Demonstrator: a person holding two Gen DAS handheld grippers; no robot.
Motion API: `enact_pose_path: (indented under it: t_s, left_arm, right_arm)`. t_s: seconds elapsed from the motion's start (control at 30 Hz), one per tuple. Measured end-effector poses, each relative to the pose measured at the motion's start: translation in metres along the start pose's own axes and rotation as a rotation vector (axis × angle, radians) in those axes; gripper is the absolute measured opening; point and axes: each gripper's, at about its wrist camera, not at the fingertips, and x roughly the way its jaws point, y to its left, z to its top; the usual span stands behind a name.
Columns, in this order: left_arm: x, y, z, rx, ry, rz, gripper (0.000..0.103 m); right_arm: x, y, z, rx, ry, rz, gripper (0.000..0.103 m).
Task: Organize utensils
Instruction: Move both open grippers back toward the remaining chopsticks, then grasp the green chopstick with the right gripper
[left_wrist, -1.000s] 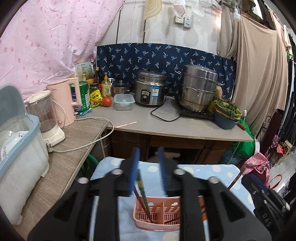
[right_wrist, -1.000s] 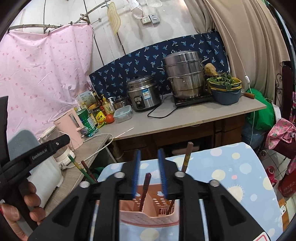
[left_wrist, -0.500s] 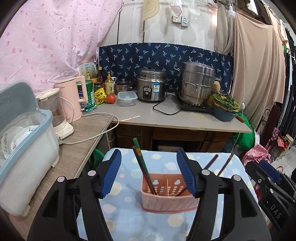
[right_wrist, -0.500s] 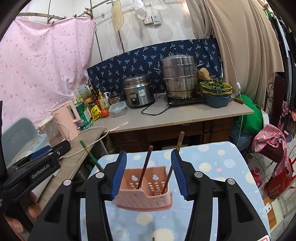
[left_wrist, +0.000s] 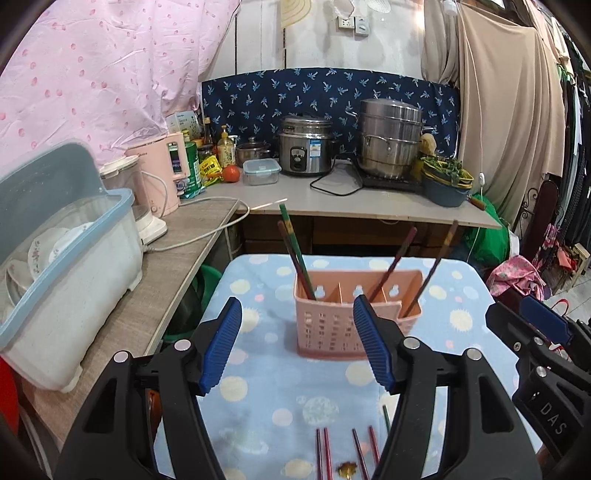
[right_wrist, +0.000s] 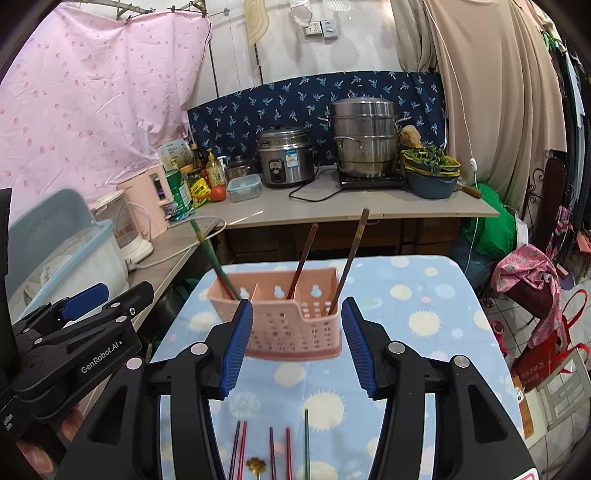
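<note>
A pink slotted holder (left_wrist: 332, 317) (right_wrist: 291, 325) stands on the table's blue dotted cloth (left_wrist: 258, 369) (right_wrist: 424, 295). A green and a red chopstick (left_wrist: 291, 243) lean in its left compartment, and two brown chopsticks (left_wrist: 402, 251) (right_wrist: 354, 251) lean further right. Several loose chopsticks (left_wrist: 321, 454) (right_wrist: 273, 450) and a small golden piece (right_wrist: 256, 463) lie on the cloth near me. My left gripper (left_wrist: 296, 306) (right_wrist: 85, 299) is open, short of the holder, with nothing between its pads. My right gripper (right_wrist: 296, 306) (left_wrist: 528, 325) is open too and holds nothing.
A lidded plastic dish box (left_wrist: 66, 277) with plates sits on the wooden side counter at left, beside a pink kettle (left_wrist: 162, 173). A rice cooker (left_wrist: 304, 147), a steamer pot (left_wrist: 391, 136) and bowls of greens (right_wrist: 430, 166) stand on the far counter. Bags (right_wrist: 528, 280) crowd the floor at right.
Both grippers had narrow jaws around chopsticks over the holder. They have opened wide and drawn back toward me, leaving the chopsticks standing in the holder.
</note>
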Motion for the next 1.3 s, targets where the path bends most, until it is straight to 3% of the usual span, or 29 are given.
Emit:
enact_pose_path:
  t_s: [0.4, 0.7, 1.0, 1.3]
  left_arm:
    - [-0.016, 0.012, -0.087, 0.009, 0.121, 0.021, 0.061]
    - [-0.009, 0.016, -0.159, 0.016, 0.245, 0.023, 0.061]
    - [-0.009, 0.020, -0.208, 0.006, 0.319, 0.016, 0.061]
    - [-0.009, 0.022, -0.230, 0.015, 0.360, 0.014, 0.061]
  right_arm:
    - [-0.008, -0.013, -0.103, 0.028, 0.194, 0.021, 0.049]
    - [-0.006, -0.025, -0.184, 0.024, 0.314, -0.023, 0.048]
    - [-0.003, -0.028, -0.231, 0.020, 0.387, -0.021, 0.030]
    - [-0.001, -0.018, -0.247, -0.016, 0.404, -0.020, 0.018]
